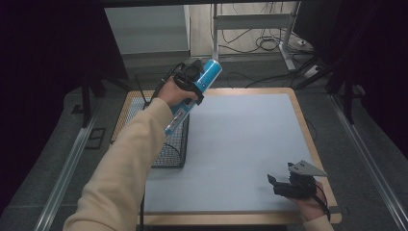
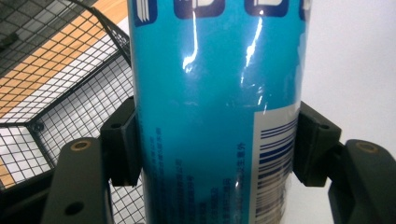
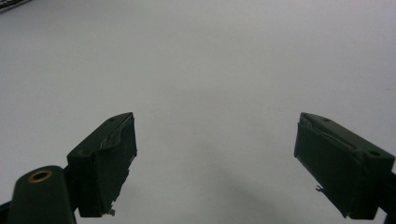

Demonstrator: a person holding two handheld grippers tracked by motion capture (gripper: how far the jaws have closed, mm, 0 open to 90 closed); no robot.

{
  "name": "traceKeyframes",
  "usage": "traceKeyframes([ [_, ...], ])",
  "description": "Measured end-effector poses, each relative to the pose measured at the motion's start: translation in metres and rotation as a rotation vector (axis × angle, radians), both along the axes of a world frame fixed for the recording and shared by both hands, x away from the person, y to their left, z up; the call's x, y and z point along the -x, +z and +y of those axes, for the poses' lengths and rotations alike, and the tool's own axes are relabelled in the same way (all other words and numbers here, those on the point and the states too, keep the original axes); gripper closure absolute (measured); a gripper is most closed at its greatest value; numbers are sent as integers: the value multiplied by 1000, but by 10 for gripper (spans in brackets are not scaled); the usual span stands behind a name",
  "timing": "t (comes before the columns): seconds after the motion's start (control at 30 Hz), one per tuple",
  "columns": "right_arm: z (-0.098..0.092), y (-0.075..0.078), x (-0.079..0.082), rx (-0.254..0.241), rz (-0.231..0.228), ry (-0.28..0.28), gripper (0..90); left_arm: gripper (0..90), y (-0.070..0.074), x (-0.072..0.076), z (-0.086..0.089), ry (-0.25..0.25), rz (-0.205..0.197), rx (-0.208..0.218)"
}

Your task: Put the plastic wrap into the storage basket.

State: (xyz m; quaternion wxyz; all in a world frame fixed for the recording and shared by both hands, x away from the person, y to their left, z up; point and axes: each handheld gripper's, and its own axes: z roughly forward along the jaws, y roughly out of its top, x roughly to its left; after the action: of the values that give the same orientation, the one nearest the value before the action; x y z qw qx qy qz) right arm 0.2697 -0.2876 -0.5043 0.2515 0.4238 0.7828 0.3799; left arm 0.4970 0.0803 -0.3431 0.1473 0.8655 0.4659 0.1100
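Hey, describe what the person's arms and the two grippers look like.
Both sleeves are pale cream; the left sleeve is long and loose. The left gripper and right gripper are black with blocky jaws and brass-ringed screw holes. The right one carries a grey three-cornered plate and a black cable.

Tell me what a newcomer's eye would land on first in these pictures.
First, the tall bright blue cylindrical can held up in the left gripper, its jaws clamped on both sides, above the black wire mesh basket at the table's left edge. Next, the right gripper, low at the near right, jaws wide open over the bare pale grey mat.
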Motion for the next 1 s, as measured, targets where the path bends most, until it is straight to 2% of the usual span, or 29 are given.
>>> traceKeyframes([
  [0.73,1,-1,0,4,2,-2,133,315,-12,-3,30,57,14,-13],
  [1.0,1,-2,0,1,6,-1,133,315,-17,-6,43,83,12,-34],
])
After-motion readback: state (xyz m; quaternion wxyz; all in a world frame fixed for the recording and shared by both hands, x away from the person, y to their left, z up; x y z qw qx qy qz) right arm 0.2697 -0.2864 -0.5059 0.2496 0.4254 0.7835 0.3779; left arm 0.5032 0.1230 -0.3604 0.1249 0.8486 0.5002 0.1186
